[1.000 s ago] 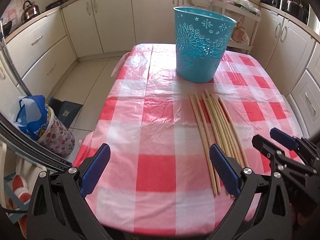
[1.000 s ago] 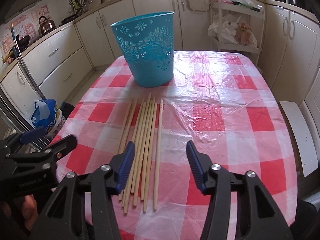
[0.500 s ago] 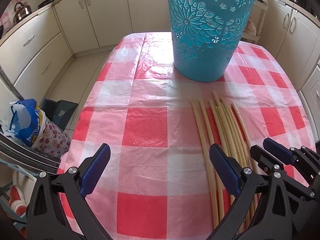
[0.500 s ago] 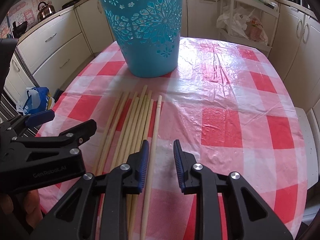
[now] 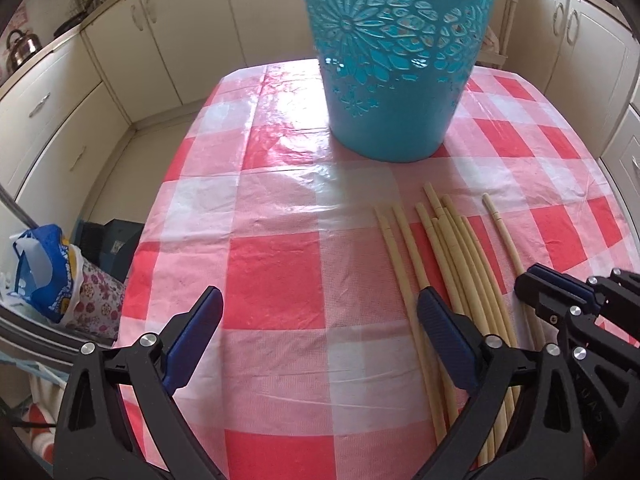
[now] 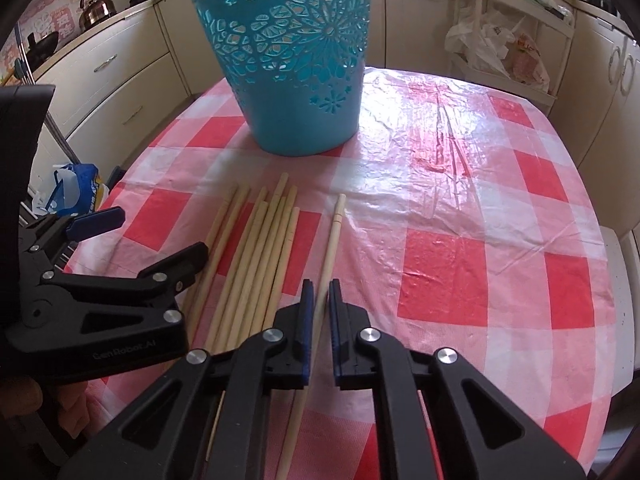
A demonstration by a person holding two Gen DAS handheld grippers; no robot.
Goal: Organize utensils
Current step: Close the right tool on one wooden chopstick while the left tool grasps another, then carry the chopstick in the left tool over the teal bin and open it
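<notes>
Several long pale wooden chopsticks lie side by side on the red-and-white checked tablecloth, in front of a teal cut-out basket. One chopstick lies apart on the right; my right gripper has its jaws closed around it, a narrow gap showing. In the left wrist view the chopsticks lie right of my left gripper, which is wide open and empty over the cloth. The basket stands ahead.
Cream kitchen cabinets surround the table. A blue-and-white bag sits on the floor at the left. A rack with plastic bags stands behind the table at the right. A kettle sits on the counter.
Both grippers have moved forward toward the basket. My right gripper's jaws have closed from wide open down onto the separate chopstick. The left gripper stayed open.
</notes>
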